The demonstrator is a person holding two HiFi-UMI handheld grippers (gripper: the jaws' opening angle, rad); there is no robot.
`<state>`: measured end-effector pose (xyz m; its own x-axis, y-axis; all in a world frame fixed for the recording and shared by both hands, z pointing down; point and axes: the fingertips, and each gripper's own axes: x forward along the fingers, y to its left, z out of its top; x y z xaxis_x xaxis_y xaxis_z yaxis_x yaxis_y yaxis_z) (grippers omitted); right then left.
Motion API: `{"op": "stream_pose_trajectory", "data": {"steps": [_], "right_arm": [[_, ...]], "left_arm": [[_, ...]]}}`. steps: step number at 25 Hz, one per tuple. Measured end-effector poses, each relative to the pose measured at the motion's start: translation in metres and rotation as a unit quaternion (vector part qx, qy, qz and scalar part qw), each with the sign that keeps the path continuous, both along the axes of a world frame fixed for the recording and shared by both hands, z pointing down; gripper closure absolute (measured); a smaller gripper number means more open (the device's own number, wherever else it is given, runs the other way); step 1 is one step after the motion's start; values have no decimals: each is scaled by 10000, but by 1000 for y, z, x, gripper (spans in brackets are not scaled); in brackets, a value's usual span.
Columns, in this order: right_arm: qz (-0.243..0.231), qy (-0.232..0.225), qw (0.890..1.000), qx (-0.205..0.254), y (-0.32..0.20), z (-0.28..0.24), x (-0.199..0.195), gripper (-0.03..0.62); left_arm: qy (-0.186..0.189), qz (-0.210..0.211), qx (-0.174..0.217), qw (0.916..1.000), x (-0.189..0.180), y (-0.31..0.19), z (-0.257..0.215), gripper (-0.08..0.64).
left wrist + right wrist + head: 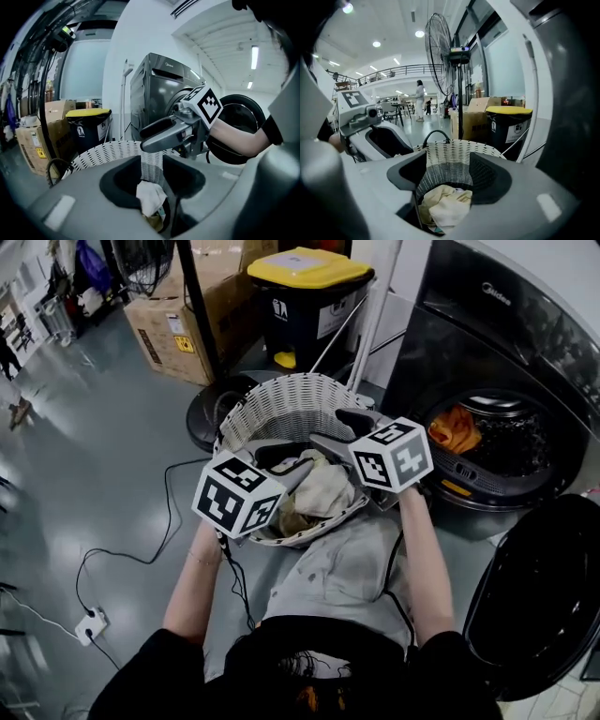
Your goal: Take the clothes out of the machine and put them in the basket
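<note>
White wicker basket [281,390] stands upright on the floor just beside the machine, and it's already got a load in it: a crumpled heap of cream and pale-yellow clothes [323,488] lying loose in the bottom, well below the rim. Over to the dark front-loading washing machine [497,324], with its round door [539,596] swung wide open. One bunched orange garment [455,427] is sitting inside the drum, at the left of the opening.

The white woven basket [281,395] before you holds pale clothes [323,488]. The dark washing machine [525,343] at its right holds an orange garment [453,430].
</note>
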<state>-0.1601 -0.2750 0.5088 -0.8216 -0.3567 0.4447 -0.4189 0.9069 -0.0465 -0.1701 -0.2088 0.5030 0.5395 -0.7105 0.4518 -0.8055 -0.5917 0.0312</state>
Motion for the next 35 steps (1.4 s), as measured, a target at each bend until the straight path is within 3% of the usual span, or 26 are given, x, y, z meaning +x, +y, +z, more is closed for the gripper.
{"op": "stream_pose_trajectory", "data": {"steps": [8,17,22,27,30,35], "right_arm": [[890,-693,9925,463,-12,-47,99,295],[2392,-946,9651,488,-44,-33,241,311],[3058,-669,9482,547,-76,-1,312,262],[3467,-243,9370,339,-121,39,358,218],[3447,52,9385,202,-142,62,372,191],[3058,474,9509,-19,-176,91,369,120]], "left_arm": [[539,378,475,9967,58,-9,-31,422],[1149,1141,716,9842,149,-11,-63,443],[1238,1537,667,9781,194,-7,-66,443],[1287,1786,623,9735,226,-9,-68,443],[1399,1927,560,9696,246,-8,-69,443],[1381,2139,468,9659,274,-10,-64,443]]}}
